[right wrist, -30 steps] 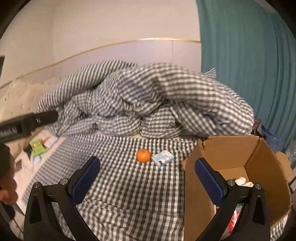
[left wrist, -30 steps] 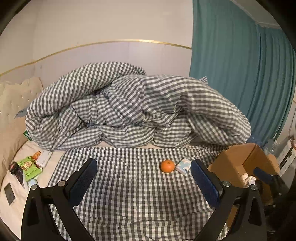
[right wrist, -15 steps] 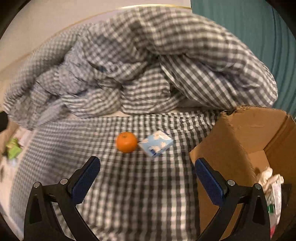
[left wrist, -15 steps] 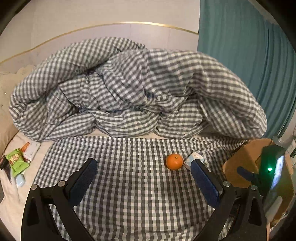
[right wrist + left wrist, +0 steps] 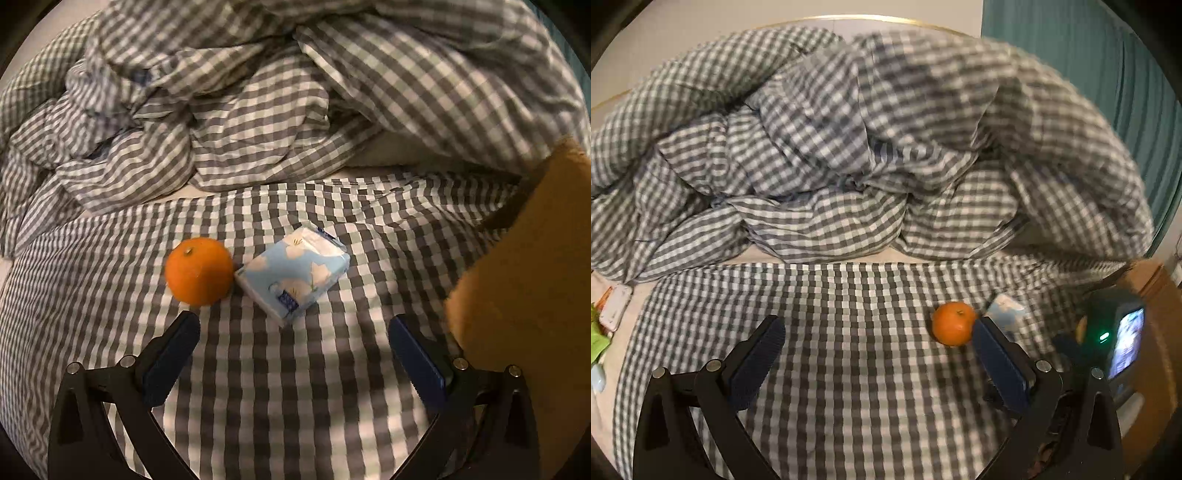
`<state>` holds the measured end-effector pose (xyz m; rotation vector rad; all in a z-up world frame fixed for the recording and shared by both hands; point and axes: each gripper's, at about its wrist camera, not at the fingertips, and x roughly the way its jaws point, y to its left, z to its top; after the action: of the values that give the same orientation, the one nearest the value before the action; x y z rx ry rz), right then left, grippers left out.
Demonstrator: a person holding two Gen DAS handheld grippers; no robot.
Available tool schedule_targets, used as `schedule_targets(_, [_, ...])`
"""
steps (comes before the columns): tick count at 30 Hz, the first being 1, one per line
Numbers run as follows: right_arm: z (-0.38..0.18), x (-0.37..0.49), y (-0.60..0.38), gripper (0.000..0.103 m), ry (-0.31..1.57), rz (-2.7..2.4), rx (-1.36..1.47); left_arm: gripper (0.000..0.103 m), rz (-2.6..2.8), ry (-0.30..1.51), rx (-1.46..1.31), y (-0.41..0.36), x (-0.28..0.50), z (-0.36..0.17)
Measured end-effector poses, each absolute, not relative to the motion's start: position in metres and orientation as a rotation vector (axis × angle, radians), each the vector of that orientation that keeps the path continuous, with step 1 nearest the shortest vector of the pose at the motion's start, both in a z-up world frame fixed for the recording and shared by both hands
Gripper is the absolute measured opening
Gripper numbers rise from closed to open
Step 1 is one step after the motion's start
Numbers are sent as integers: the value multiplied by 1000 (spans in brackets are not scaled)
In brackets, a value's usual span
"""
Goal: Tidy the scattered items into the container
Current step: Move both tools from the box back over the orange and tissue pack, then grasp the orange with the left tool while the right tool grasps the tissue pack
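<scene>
An orange mandarin (image 5: 199, 271) and a light-blue tissue pack (image 5: 293, 275) lie side by side on the checked bed sheet (image 5: 258, 387). My right gripper (image 5: 291, 332) is open and empty, just short of the tissue pack, which sits between its fingers' line. A brown cardboard box (image 5: 524, 295) stands at its right. In the left wrist view the mandarin (image 5: 953, 323) lies by the right fingertip, with the tissue pack (image 5: 1004, 310) behind it. My left gripper (image 5: 875, 343) is open and empty. The right gripper's body (image 5: 1115, 336) and the box (image 5: 1160, 332) show at far right.
A crumpled grey-checked duvet (image 5: 868, 147) is heaped across the back of the bed. Small packets (image 5: 609, 306) lie at the left edge on the beige mattress. A teal curtain (image 5: 1108, 66) hangs at the right.
Both grippers have moved forward and lower toward the mandarin and tissue pack. The right one now hovers just before the tissue pack; the box has slid to the frame's right edge.
</scene>
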<state>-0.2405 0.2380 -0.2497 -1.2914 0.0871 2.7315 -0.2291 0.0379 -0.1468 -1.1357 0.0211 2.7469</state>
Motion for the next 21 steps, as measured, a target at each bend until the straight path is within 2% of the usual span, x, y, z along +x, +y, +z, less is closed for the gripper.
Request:
schedule_targets(4, [-263,-254,239,102,33,2706,-1308,103,2729,55,-1191,46,-253,-177])
schedule_targets(8, [-278,-262,240,102,-2,2705,-1332,103,2663,0,-1246,55,-277,-199])
schedule_targets(21, [-287,-264,244,102,41,2731,-1336,103,2493,21,-1375,117,-318,-242])
